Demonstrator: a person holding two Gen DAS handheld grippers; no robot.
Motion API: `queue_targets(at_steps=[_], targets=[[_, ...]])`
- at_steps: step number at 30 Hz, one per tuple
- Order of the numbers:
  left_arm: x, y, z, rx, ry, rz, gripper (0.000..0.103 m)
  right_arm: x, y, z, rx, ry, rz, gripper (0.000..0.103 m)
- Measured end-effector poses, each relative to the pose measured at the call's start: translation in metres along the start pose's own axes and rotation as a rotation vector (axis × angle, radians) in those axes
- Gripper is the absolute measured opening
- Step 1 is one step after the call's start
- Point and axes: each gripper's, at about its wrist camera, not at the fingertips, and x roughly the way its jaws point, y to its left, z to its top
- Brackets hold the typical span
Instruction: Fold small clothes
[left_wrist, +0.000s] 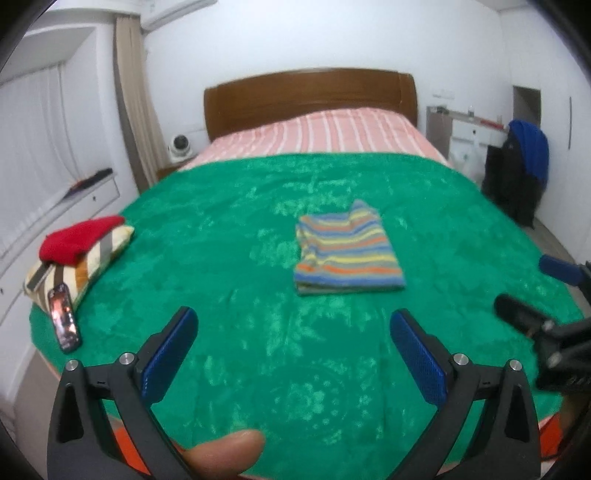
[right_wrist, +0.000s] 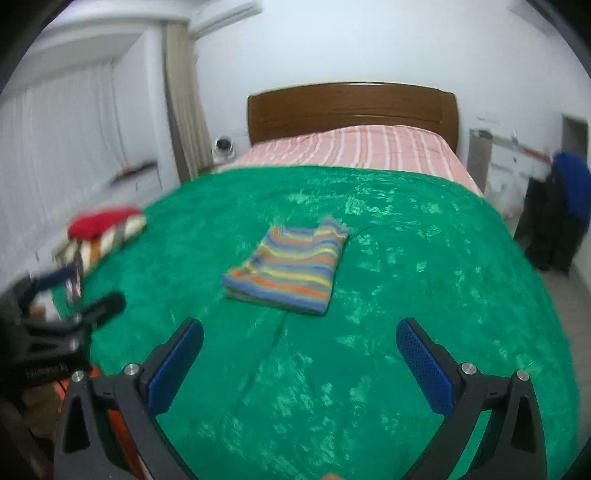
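A small striped garment (left_wrist: 347, 249) lies folded into a flat rectangle on the green blanket (left_wrist: 229, 229) in the middle of the bed. It also shows in the right wrist view (right_wrist: 290, 271). My left gripper (left_wrist: 293, 325) is open and empty, held above the blanket short of the garment. My right gripper (right_wrist: 300, 334) is open and empty, also short of the garment and to its right. The right gripper shows at the right edge of the left wrist view (left_wrist: 539, 295), and the left gripper at the left edge of the right wrist view (right_wrist: 81, 295).
A striped pillow (left_wrist: 92, 258) with a red cloth (left_wrist: 79, 236) on it lies at the blanket's left edge, with a phone (left_wrist: 63, 319) leaning beside it. Beyond the blanket are a pink striped sheet (left_wrist: 332, 129) and a wooden headboard (left_wrist: 310, 92). A chair with dark and blue clothes (left_wrist: 521, 166) stands at the right.
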Motion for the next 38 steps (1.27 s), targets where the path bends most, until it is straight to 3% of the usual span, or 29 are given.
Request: queue_targets(at_steps=[2, 5, 11, 19, 38], targets=[[0.006, -0.002, -0.002, 0.005, 0.035, 0.012, 0.103, 0.011, 0.007, -0.008, -0.055, 0.063, -0.032, 0.103], [0.009, -0.006, -0.004, 0.034, 0.067, 0.025, 0.103, 0.021, 0.003, -0.02, -0.013, 0.129, -0.039, 0.103], [0.009, -0.005, -0.002, 0.012, 0.088, 0.017, 0.103, -0.008, 0.01, -0.002, -0.022, 0.057, -0.081, 0.103], [0.012, -0.002, -0.004, -0.008, 0.106, 0.016, 0.103, 0.005, 0.004, -0.013, 0.005, 0.122, -0.104, 0.103], [0.012, 0.005, -0.009, -0.062, 0.107, -0.023, 0.103, 0.004, 0.006, -0.017, -0.014, 0.124, -0.123, 0.103]])
